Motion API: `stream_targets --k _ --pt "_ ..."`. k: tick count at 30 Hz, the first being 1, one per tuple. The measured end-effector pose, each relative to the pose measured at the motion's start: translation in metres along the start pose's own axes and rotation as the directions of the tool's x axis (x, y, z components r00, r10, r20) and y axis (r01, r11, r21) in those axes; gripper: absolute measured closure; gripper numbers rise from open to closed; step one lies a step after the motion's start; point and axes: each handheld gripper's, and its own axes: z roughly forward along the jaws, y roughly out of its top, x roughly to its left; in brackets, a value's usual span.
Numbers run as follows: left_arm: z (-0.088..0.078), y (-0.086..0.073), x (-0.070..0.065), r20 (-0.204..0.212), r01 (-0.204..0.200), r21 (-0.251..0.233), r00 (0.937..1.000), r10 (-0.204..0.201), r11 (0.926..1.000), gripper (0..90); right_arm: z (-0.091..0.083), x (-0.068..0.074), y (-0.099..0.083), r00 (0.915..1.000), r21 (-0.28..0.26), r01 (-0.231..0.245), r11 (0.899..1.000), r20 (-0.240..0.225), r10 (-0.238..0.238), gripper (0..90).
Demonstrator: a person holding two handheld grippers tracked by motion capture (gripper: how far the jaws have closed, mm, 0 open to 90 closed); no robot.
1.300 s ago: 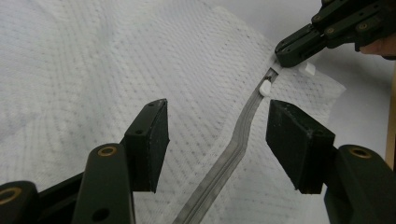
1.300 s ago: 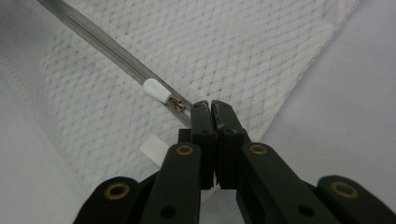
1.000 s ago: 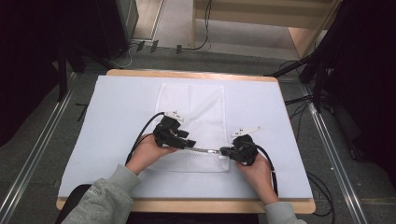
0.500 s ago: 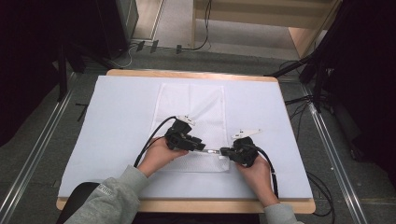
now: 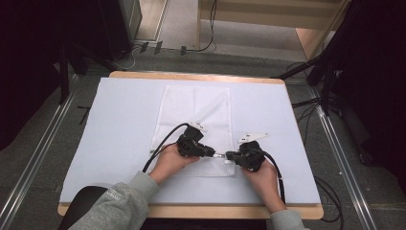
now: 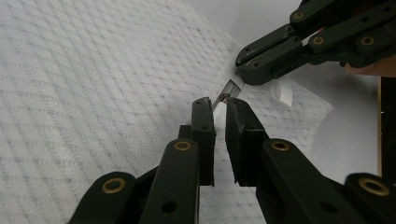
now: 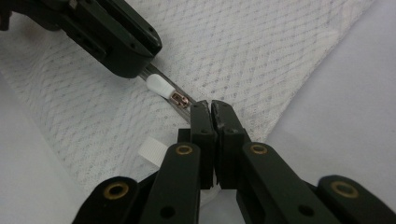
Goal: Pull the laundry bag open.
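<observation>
**Item:** mesh bag (image 5: 196,115), white, lying flat at mid-worktop with its short side toward you. The zip (image 7: 184,103) runs along the near edge.

**Handling:** judge it very light, limp and thin. It will ruck and slide on the sheet rather than resist, so you need one end pinned while the other is pulled. The weave looks snag-prone, and the slider (image 7: 180,99) is small and metal. The tab (image 7: 159,86) is soft, white and short, and likely to slip out of a shallow pinch.

**Where to hold:** take the tab deep between the pads, and the bag by its zip-end hem, not by the open mesh.

**Left gripper (image 5: 210,152):** your jaws have just been closing. They stand almost together with the tab between them and look to be pinching it.

**Right gripper (image 5: 230,155):** jaws fully together, clamped on the bag's edge at the end of the zip, just beyond the slider.

**Spacing:** the two sets of jaws are tip to tip with only the slider between them. Pull along the zip line, away from the right gripper.

**Room:** the worktop (image 5: 191,75) is bare sheet on both sides of the bag. There is ample room to your left for the zip's travel. The near edge is close under your wrists. A cable (image 5: 160,146) loops beside your left hand, so keep it off the mesh.
</observation>
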Motion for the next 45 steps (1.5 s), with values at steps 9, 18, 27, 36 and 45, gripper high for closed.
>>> stream_targets --k 9,18,27,36,45 --pt "0.013 -0.003 -0.001 0.033 0.013 -0.011 0.9994 -0.013 0.9998 82.6 0.0 0.0 0.0 1.0 -0.004 0.0 1.0 0.002 0.0 89.8" --pt "0.017 -0.002 -0.004 0.037 -0.01 -0.021 0.9992 0.011 0.9997 82.1 0.0 0.001 -0.001 1.0 -0.003 -0.003 1.0 0.005 0.003 89.8" --pt "0.021 0.0 -0.008 0.012 -0.04 -0.021 0.9991 0.041 0.999 87.3 0.0 0.002 -0.001 0.9998 -0.008 0.014 1.0 0.014 -0.014 89.7" --pt "0.019 0.004 -0.005 0.031 -0.006 0.006 0.9995 0.006 1.0 88.1 0.0 0.003 -0.005 0.9988 -0.031 0.046 0.998 0.018 -0.045 90.0" --pt "0.015 0.008 0.003 0.073 0.057 0.043 0.9955 -0.06 0.9974 88.2 0.0 0.003 -0.006 0.9962 -0.039 0.084 0.996 0.026 -0.083 90.0"
